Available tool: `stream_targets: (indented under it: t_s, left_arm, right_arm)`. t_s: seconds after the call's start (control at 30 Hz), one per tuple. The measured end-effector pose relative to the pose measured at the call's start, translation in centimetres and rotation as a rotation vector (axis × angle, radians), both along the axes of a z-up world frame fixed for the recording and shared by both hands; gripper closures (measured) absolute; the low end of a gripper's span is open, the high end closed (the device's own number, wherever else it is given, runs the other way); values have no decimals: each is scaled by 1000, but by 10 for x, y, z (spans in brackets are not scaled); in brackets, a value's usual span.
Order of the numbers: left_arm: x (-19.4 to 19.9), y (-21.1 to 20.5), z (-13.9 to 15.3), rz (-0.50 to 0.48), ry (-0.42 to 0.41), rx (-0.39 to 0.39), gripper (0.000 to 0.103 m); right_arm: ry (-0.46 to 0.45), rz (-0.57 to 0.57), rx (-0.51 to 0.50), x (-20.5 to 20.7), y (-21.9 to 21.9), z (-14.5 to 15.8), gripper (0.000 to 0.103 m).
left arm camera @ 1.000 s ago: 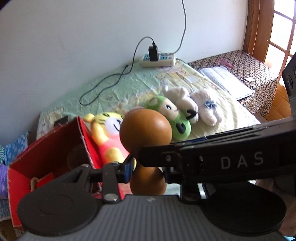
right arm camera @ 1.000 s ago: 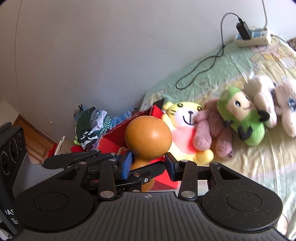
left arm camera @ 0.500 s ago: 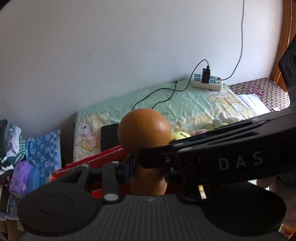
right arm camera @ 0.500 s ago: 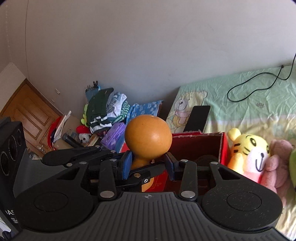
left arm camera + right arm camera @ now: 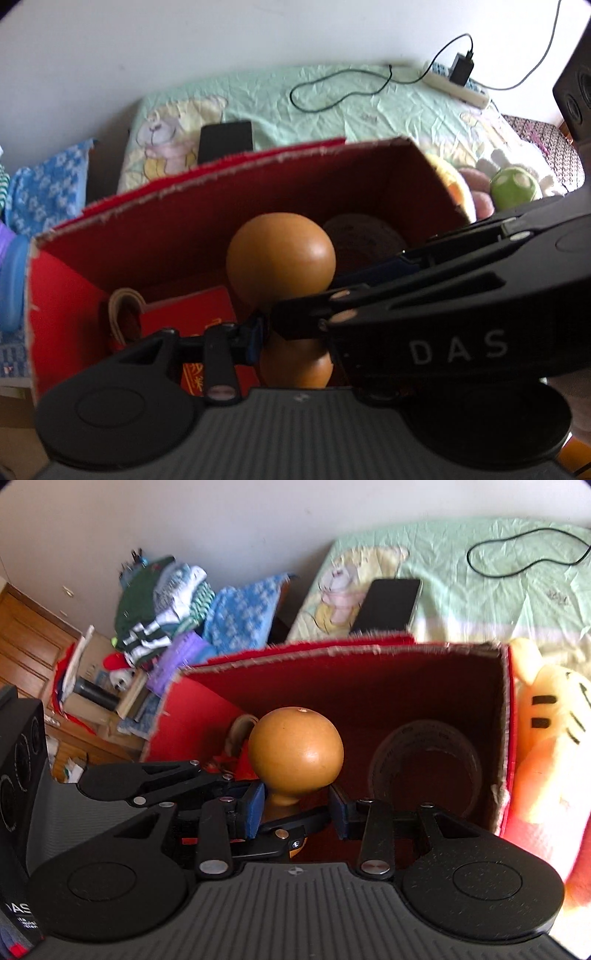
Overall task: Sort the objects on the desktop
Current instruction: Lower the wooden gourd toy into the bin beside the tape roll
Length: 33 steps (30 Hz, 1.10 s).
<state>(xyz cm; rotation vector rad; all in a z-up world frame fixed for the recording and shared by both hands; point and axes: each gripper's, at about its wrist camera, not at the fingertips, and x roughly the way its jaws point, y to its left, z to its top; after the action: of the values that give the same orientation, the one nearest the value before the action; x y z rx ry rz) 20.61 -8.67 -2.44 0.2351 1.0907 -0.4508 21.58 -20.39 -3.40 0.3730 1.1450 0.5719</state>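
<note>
A brown gourd (image 5: 280, 254) (image 5: 295, 749) is held by its narrow waist above the open red cardboard box (image 5: 155, 206) (image 5: 332, 664). My left gripper (image 5: 291, 332) is shut on the gourd's waist; its right finger is hidden behind the right gripper's body. My right gripper (image 5: 295, 808) brackets the same waist, and its blue pads (image 5: 255, 808) stand slightly off the gourd. Inside the box lie a roll of dark tape (image 5: 424, 760), a tan tape roll (image 5: 123, 310) and a red packet (image 5: 199, 321).
Plush toys (image 5: 546, 738) (image 5: 513, 184) lie right of the box on the green sheet. A black phone (image 5: 388, 605) (image 5: 225, 140) lies behind the box. A power strip (image 5: 458, 81) with cable is at the back. Clothes and clutter (image 5: 162, 602) are piled at left.
Both grippers carried the gourd left from in front of the plush toys to over the red box, and both views now tilt down into it. The right gripper's pads have parted slightly.
</note>
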Motion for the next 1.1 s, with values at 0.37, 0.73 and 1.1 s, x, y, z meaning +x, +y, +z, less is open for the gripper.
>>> stream_targets:
  t_s: [0.37, 0.73, 1.1]
  left_arm:
    - [17, 3, -29, -44, 99, 46, 74]
    - [36, 3, -46, -50, 256, 19, 72]
    - [35, 6, -46, -59, 276, -19, 70]
  right_arm:
    - [49, 2, -76, 10, 12, -15, 69]
    - [92, -29, -197, 18, 22, -24, 73]
    - [119, -3, -279, 25, 30, -20, 77]
